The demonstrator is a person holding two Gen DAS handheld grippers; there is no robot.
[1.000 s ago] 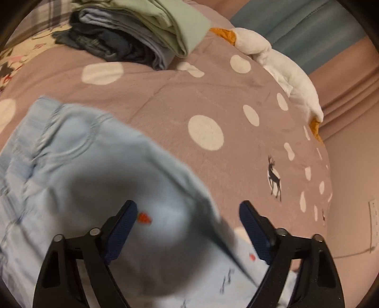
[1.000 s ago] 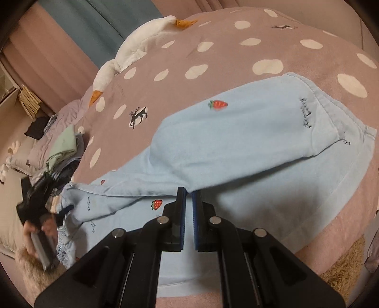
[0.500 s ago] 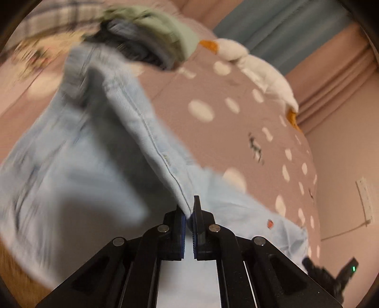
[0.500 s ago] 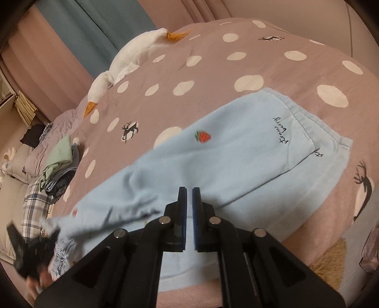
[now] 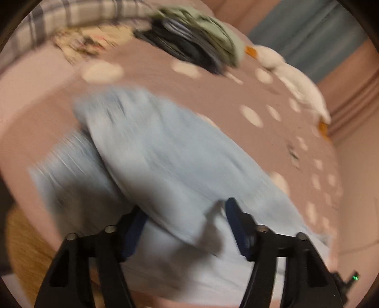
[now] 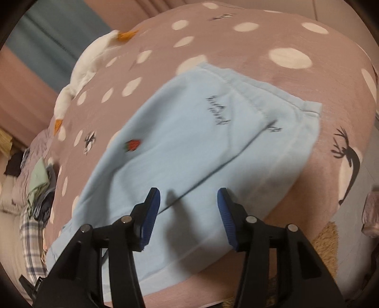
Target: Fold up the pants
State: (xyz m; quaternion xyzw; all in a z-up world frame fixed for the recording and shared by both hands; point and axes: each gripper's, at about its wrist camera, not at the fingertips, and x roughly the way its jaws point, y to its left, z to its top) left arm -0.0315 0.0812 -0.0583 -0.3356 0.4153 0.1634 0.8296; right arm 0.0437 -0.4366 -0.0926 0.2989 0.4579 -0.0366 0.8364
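Left wrist view is blurred, but the surroundings can be read: a pile of folded clothes [image 5: 199,45] lies at the upper middle of the frame on the pink dotted bedcover [image 5: 146,78], a white goose toy [image 5: 293,78] stretches along the upper right, and a plaid fabric [image 5: 71,19] fills the upper left corner. A teal curtain [image 5: 308,30] hangs behind the goose. From the right wrist view, the same goose toy [image 6: 87,71] is at the upper left, the clothes pile [image 6: 40,189] at the left edge, and a brown furry rug [image 6: 324,241] at the lower right, beside the bed.

The light blue pants [image 5: 165,165] lie flat on the bedcover, in the centre of both frames. The left gripper [image 5: 184,227] has its fingers spread apart, holding nothing; a folded edge of the pants lies between and just under them, though I cannot tell if they touch it. The right gripper [image 6: 188,213] is also released, its fingers wide apart above the pants [image 6: 189,147], with their shadows falling on the cloth.

In the right wrist view the long axis of the pants runs from the lower left to the upper right, where the hem with dark lettering ends. A small strawberry patch [image 6: 132,145] sits on the upper layer, left of centre. One layer lies folded over the other.
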